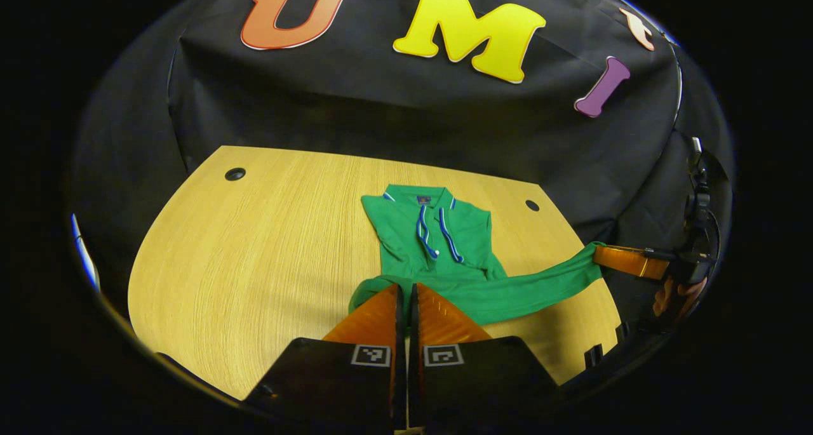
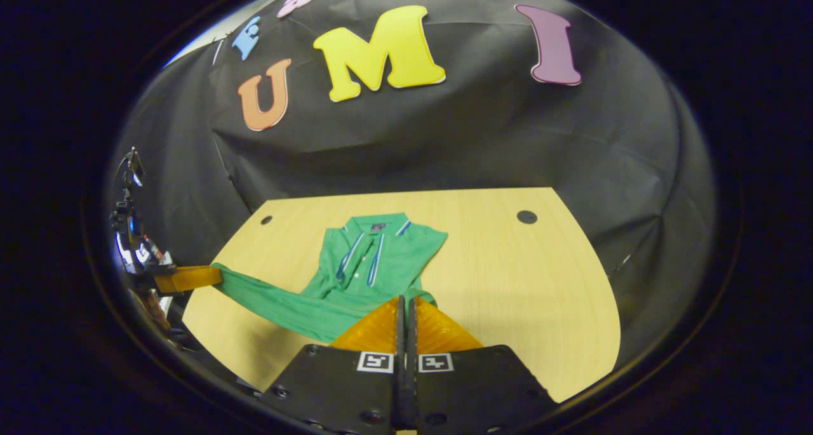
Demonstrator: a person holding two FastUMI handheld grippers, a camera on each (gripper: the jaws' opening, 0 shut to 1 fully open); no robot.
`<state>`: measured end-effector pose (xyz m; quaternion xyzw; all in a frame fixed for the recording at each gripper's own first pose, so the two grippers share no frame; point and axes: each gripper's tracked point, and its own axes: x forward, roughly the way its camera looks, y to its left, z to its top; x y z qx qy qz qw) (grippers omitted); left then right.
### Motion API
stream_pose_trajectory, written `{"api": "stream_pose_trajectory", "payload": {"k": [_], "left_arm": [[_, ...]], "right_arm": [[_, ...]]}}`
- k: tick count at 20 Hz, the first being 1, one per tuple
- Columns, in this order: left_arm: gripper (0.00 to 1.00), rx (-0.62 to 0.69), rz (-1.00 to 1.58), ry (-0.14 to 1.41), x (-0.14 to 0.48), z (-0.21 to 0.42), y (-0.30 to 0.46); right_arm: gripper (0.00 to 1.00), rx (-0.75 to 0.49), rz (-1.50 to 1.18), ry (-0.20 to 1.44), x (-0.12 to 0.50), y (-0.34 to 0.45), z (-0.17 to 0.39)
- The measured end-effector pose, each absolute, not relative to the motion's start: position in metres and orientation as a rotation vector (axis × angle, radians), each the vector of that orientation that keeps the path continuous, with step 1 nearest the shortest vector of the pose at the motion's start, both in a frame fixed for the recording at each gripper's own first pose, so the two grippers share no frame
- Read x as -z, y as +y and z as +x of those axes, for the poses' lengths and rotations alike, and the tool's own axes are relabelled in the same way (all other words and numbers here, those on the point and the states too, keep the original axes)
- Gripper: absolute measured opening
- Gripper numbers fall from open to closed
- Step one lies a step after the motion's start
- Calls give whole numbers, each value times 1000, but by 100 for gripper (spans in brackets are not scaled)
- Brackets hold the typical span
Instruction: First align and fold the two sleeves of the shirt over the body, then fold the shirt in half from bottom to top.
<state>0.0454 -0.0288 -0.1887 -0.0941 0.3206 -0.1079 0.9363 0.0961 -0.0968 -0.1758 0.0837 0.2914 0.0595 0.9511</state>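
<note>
A green polo shirt [image 1: 438, 232] with blue and white trim lies on the wooden table [image 1: 254, 244], collar toward the back wall. My left gripper [image 1: 406, 289] is shut on the near edge of the shirt's lower part. From there a band of green cloth stretches right to my right gripper [image 1: 600, 252], which pinches its end over the table's right edge. In the right gripper view, the right gripper [image 2: 404, 301] is shut on the shirt [image 2: 381, 251], and the cloth runs left to the left gripper [image 2: 216, 275]. The sleeves are folded out of sight.
Round cable holes sit near the table's back corners [image 1: 235, 174] [image 1: 532, 205] [image 2: 526, 216]. A hand [image 1: 679, 292] holds the right gripper beyond the table's right side. Bare wood [image 2: 521, 276] spreads on both sides of the shirt. The table's front edge is close under both grippers.
</note>
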Motion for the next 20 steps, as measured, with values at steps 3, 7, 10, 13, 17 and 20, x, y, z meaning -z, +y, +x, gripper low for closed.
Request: {"api": "stream_pose_trajectory", "payload": {"k": [3, 7, 10, 13, 17, 20], "left_arm": [[6, 212, -190, 620, 180, 81, -29], [6, 192, -191, 573, 169, 129, -23], [7, 178, -200, 544, 161, 163, -19], [6, 165, -210, 519, 158, 196, -17], [6, 154, -223, 494, 162, 239, -14], [6, 132, -230, 482, 174, 270, -11]], "right_arm": [[0, -120, 182, 556, 157, -96, 135], [0, -137, 174, 518, 139, -92, 180], [0, -144, 177, 497, 128, -90, 215], [0, -147, 173, 479, 120, -91, 248], [1, -147, 169, 470, 122, -92, 295], [0, -140, 167, 467, 130, -95, 327]]}}
